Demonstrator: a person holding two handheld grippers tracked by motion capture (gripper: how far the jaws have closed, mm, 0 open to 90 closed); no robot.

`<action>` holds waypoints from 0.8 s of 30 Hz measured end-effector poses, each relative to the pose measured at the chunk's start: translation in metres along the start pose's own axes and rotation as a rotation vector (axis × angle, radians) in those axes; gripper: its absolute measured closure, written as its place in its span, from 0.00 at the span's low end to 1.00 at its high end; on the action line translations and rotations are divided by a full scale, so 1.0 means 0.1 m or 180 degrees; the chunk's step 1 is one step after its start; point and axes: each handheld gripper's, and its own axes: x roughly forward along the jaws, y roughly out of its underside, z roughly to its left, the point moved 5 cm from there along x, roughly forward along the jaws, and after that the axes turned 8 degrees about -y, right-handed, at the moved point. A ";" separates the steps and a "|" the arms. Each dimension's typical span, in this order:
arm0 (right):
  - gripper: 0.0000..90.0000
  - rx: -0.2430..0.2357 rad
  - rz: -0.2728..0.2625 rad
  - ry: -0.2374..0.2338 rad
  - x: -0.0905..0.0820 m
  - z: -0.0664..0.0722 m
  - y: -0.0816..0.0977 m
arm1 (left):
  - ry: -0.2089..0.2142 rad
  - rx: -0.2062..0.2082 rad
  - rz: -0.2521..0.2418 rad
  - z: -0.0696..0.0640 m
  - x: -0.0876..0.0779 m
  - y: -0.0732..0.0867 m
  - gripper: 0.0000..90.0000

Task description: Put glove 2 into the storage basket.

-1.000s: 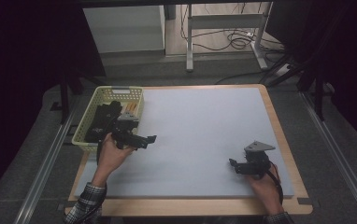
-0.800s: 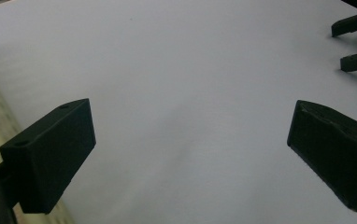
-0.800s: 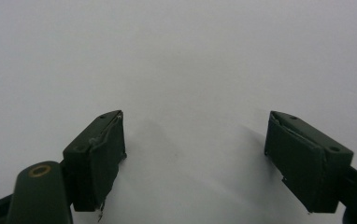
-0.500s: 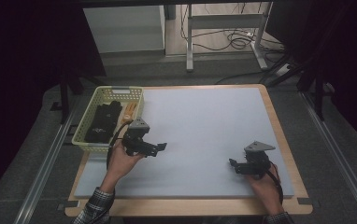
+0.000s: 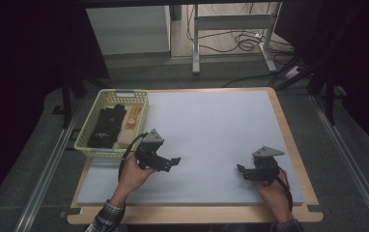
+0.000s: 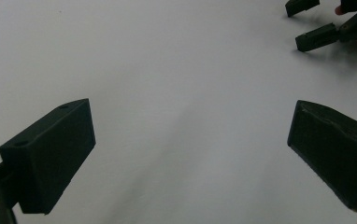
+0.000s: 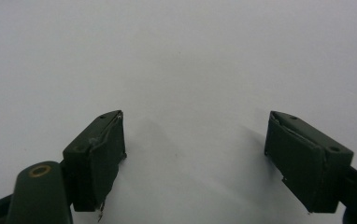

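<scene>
Now both grippers hover over the white mat point(image 5: 211, 130), jaws spread wide and holding nothing: left gripper point(image 5: 173, 162) just beside the yellow basket point(image 5: 88, 145), right gripper point(image 5: 240, 170) well apart.

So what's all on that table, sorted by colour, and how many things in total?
Black: 3, the left gripper, the right gripper and a dark bundle, maybe gloves, in the basket.
Yellow-green: 1, the mesh basket.
Orange: 1, a small item in the basket, too small to name.
Grey-white: 1, the table mat.
Total: 6.
</scene>
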 end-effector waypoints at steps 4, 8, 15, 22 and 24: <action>0.22 0.0000 0.0000 0.0000 0.00 0.00 0.00 | 0.0035 0.0037 0.0015 -0.08 0.06 0.04 0.01; 0.22 -0.0001 0.0000 -0.0001 0.00 0.00 0.00 | 0.0084 0.0085 0.0031 -0.16 0.11 0.09 0.01; 0.22 -0.0001 0.0000 -0.0003 0.00 0.00 0.00 | 0.0127 0.0163 0.0079 -0.29 0.21 0.19 0.01; 0.22 0.0001 0.0001 -0.0002 0.00 0.00 0.00 | 0.0104 0.0284 0.0201 -0.37 0.32 0.30 0.01; 0.22 0.0003 0.0002 -0.0004 0.00 0.00 0.00 | 0.0077 0.0336 0.0255 -0.39 0.36 0.34 0.01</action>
